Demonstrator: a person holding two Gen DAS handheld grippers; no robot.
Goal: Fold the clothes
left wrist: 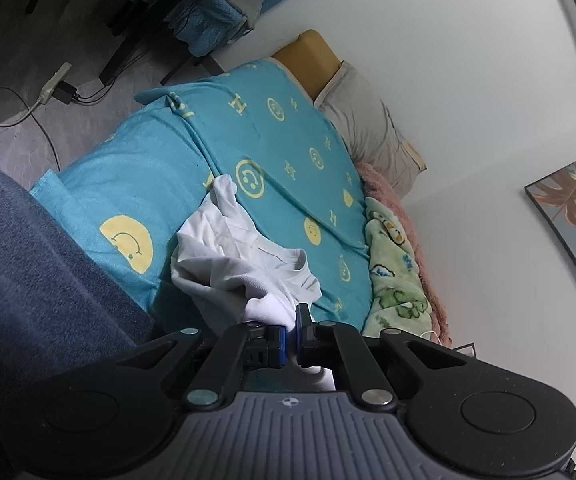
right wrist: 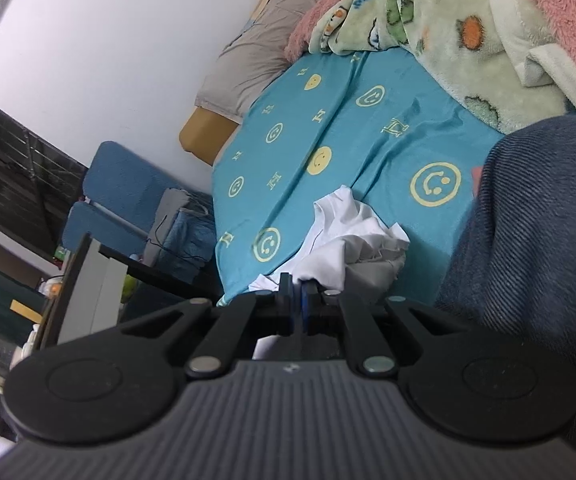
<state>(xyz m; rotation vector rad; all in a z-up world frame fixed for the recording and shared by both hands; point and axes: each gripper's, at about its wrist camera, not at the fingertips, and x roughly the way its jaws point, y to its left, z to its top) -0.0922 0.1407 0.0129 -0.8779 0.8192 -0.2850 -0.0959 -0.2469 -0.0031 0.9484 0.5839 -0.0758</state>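
White shirt (left wrist: 244,264) hangs bunched between the left gripper (left wrist: 291,330) and right gripper (right wrist: 296,296), both pinching its cloth, so thin grips might slip when spreading it over the teal bedsheet (left wrist: 288,148).

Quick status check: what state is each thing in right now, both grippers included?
Left gripper: shut on shirt.
Right gripper: shut on shirt.
Shirt: white, crumpled, unfolded, on the bed.
Sheet: spread, lightly creased.
Green blanket: bunched by the wall.
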